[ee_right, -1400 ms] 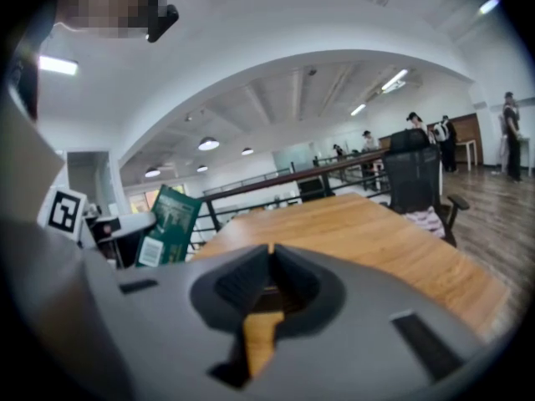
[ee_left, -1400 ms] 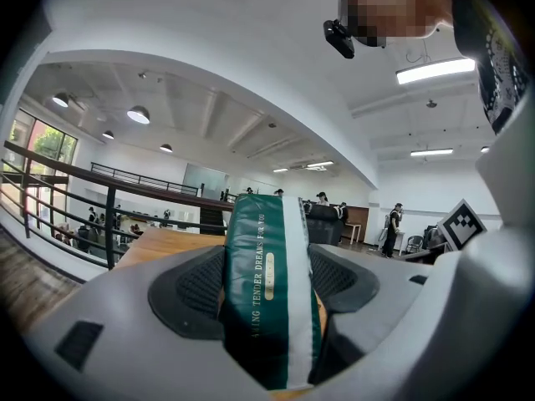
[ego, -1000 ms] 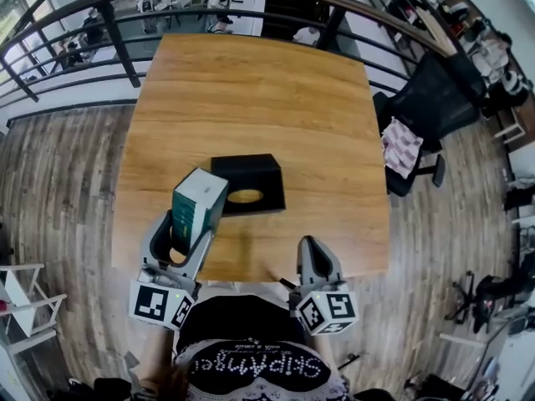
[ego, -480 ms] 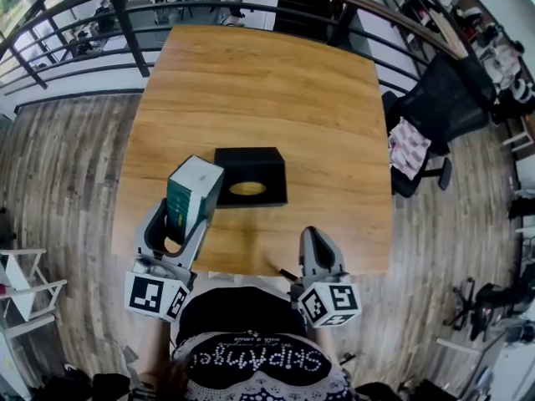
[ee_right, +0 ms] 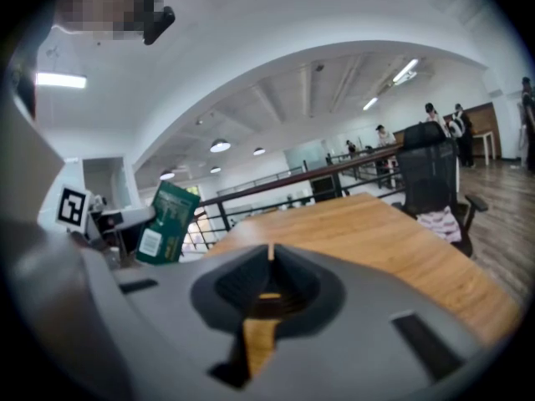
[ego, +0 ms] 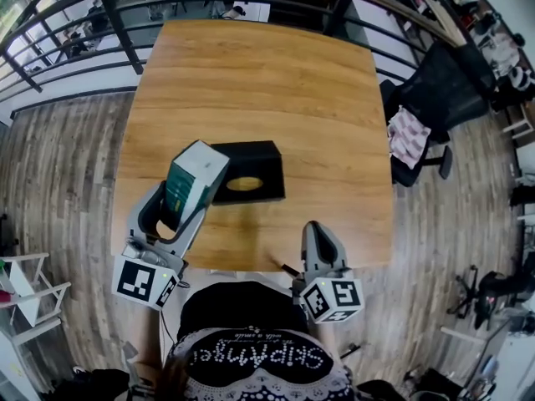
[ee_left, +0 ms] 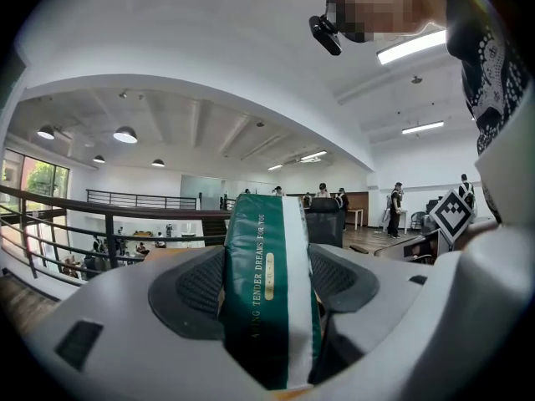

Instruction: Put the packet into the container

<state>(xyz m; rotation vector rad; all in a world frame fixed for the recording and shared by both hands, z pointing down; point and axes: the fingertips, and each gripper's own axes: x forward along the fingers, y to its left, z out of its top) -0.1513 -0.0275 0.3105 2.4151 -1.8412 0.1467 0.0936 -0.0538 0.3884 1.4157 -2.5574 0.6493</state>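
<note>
My left gripper [ego: 180, 203] is shut on a green and white packet [ego: 191, 180], held above the table's near left part. The packet's upper end overlaps the left edge of the black container [ego: 251, 170], a flat box with an oval opening [ego: 244, 184] in its top. In the left gripper view the packet [ee_left: 269, 295] stands upright between the two jaws, filling the gap. My right gripper [ego: 316, 245] hangs over the near table edge, shut and empty. In the right gripper view [ee_right: 269, 261] its jaws meet with nothing between them, and the packet [ee_right: 165, 222] shows at the left.
The wooden table [ego: 267, 82] is bare beyond the container. A black railing [ego: 117, 23] runs behind it. A black office chair [ego: 435, 90] with a pink cloth [ego: 408, 139] stands at the right. A white shelf frame [ego: 25, 299] is on the floor at the left.
The left gripper has tilted the packet's top to the right, closer to the container. The right gripper has hardly moved.
</note>
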